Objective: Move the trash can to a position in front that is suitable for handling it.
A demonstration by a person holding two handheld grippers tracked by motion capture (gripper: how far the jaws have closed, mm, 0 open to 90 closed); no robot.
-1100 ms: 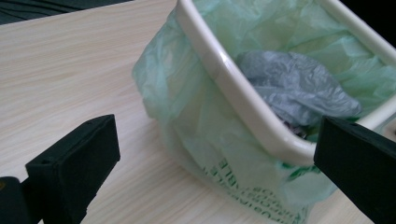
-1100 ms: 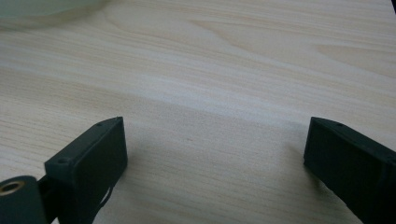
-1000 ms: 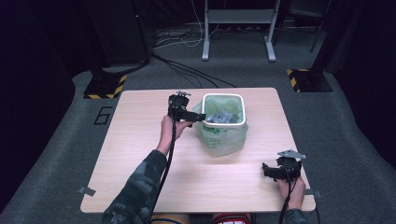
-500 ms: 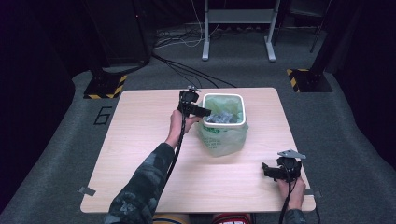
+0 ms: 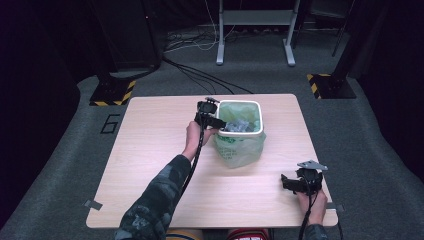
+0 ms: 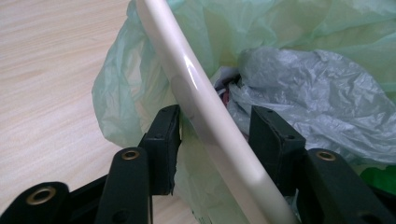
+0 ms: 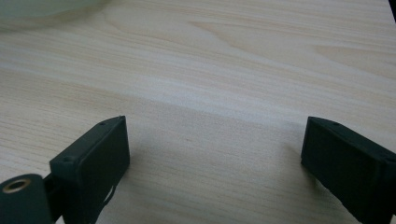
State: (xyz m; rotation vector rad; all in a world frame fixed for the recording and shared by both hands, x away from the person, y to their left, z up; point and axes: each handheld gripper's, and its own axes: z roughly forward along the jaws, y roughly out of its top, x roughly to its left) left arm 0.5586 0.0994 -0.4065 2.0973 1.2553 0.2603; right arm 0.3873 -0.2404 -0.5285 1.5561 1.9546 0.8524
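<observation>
Standing on wood table (image 5: 150, 150) — bin (image 5: 250, 104) | grey carpet (image 5: 60, 150) — cables (image 5: 195, 75)

The person is wearing a long camouflage sleeve (image 5: 157, 195) in mottled grey and green on the left arm. Each hand is carrying a black tool, the left tool (image 5: 216, 121) and the right tool (image 5: 286, 182), with blocky rectangular pads (image 6: 163, 140) and brass-ringed screw holes (image 6: 130, 154) showing along the arms. A grey three-cornered plate (image 5: 312, 165) is sitting atop the right one, and a black cable (image 5: 196, 160) is trailing from the left.
</observation>
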